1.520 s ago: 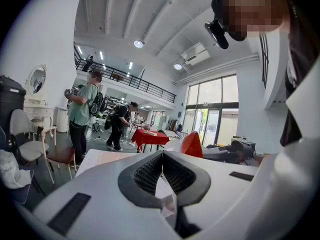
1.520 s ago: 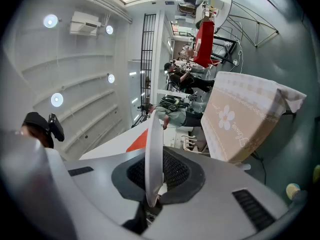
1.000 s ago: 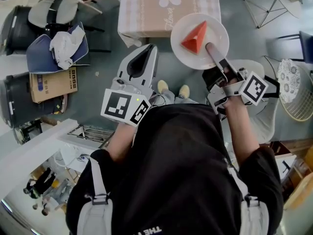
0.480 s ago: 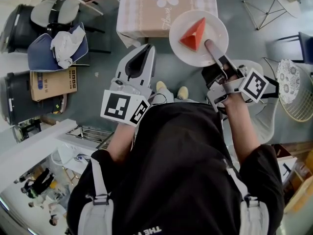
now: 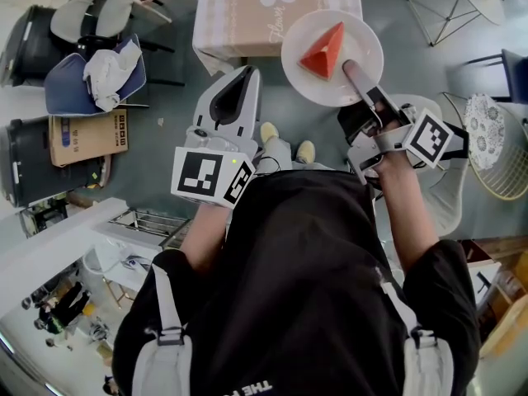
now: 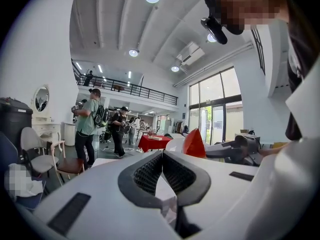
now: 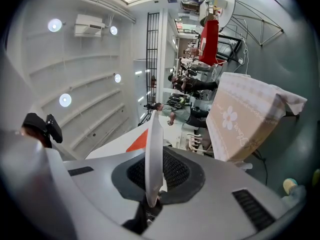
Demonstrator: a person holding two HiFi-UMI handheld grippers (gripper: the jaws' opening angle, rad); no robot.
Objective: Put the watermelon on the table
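A cloth-covered counter [image 5: 247, 15] with a flower print is waiting at the top of the head view, and a person is standing just short of it with a claw in each hand. The job at hand appears to be the carry-over: the load is hanging in the air by the counter's near corner and is not yet resting on anything.

To do this well, the person is likely needing to hold the white plate [image 5: 363, 40] level, bring it fully over the cloth before lowering, and let go only once its base is sitting flat. The grip is on one edge only, so a tilt could send the fruit sliding.

The left claw [image 5: 246, 77] is pointing toward the counter with its tips pressed together and nothing between them. It is taking no part in the hold.

The right claw [image 5: 351, 68] is pinching the plate's near rim, and its own view is showing the thin white edge standing clamped between the ribbed pads.

The watermelon [image 5: 323, 49], a red wedge, is sitting on the plate toward the middle. It is lying just beyond the right claw's tips and is not touching them. The left claw is off to its side, well apart. The slice is therefore riding on the plate rather than being gripped itself.
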